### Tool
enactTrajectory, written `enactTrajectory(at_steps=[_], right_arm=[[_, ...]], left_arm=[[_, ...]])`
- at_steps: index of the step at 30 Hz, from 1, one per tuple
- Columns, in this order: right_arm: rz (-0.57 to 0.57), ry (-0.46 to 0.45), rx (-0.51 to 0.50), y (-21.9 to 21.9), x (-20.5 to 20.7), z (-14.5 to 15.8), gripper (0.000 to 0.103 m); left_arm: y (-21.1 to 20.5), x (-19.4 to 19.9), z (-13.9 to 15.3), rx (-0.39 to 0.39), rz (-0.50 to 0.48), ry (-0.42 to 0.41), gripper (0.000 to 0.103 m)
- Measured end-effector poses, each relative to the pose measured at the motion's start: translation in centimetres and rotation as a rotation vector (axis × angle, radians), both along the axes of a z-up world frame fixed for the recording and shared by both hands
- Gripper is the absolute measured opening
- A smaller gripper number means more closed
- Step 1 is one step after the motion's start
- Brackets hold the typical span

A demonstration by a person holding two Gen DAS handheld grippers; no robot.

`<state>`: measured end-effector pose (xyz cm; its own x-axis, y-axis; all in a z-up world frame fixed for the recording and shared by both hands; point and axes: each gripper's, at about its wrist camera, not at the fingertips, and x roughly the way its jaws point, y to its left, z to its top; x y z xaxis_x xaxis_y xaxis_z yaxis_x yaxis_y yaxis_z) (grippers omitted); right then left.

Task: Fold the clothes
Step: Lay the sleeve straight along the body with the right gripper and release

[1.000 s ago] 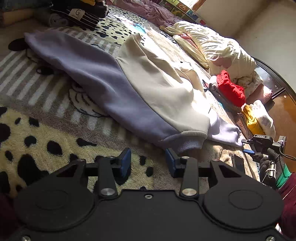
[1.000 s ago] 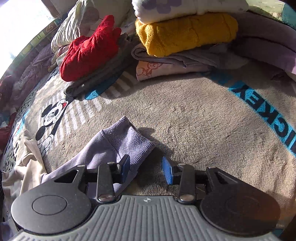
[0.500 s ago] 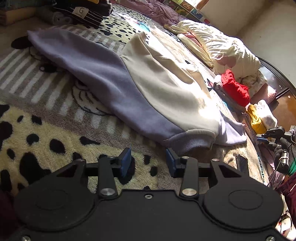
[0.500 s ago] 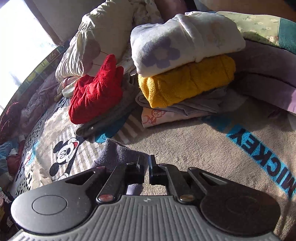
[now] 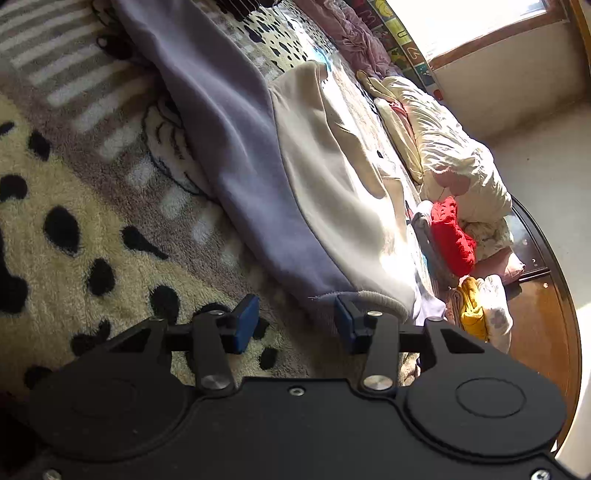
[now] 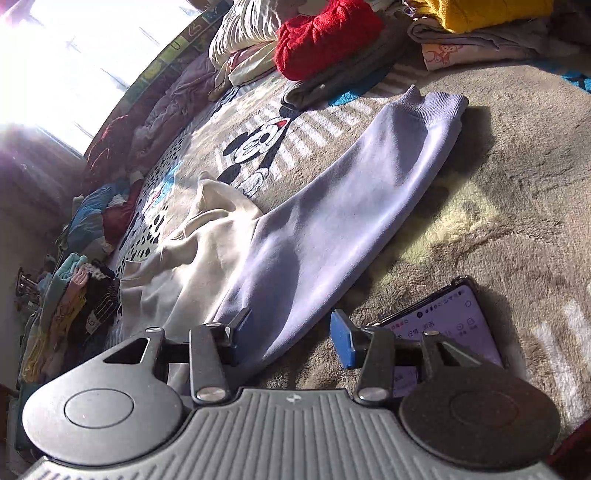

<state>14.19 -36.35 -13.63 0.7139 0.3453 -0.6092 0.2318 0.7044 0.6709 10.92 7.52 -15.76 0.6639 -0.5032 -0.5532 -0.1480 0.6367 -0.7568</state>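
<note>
A sweatshirt with a cream body (image 5: 332,192) and lavender sleeves (image 5: 236,147) lies spread on the Mickey Mouse blanket (image 5: 92,229). My left gripper (image 5: 295,324) sits low just before its ribbed hem (image 5: 373,297); the jaws are opening, with only blanket between them. In the right wrist view one lavender sleeve (image 6: 351,192) lies stretched out straight, its cuff (image 6: 436,105) at the far end. My right gripper (image 6: 291,328) is at the sleeve's near end with its jaws opening. The sleeve's edge lies between the pads, but they do not press on it.
A phone (image 6: 447,328) with a lit screen lies on the blanket beside the right gripper's right finger. Folded piles stand beyond the cuff: a red knit (image 6: 325,37), a yellow knit (image 6: 480,14) and grey items. More clothes (image 6: 74,295) are heaped at the left.
The right gripper shut at the sleeve's cuff, then drew back along the sleeve and opened; the sleeve now lies straight. The left gripper rolled and sank closer to the hem.
</note>
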Motion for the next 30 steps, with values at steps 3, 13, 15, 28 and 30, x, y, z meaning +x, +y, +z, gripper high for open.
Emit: enactTrajectory(at_steps=[3,13,15,28,30], right_arm=[[-0.042,-0.021,0.088,1.9,-1.0,-2.0,0.048],[-0.144,-0.147,0.145,3.2,-0.1,-3.6,0.028],[-0.148,-0.127,0.145,3.2,0.8,-4.1,0.004],[-0.101,0.024,0.052,0.2,-2.6,-0.1,0.012],[-0.106,0.056,0.088,0.3,-3.5,-1.4,0.021]], left_arm=[[-0.3,0.0,-0.7,-0.059,0.026,-0.008,0.044],[-0.8,0.6,-1.4,-0.116,0.055,-0.06,0.042],[-1.1,0.9,-1.4,-0.112,0.048,-0.057,0.02],[1.0,-0.7,-0.9,-0.047,0.025,0.076,0.023],[0.9,-1.5,-1.0,-0.06,0.028,0.064,0.029]])
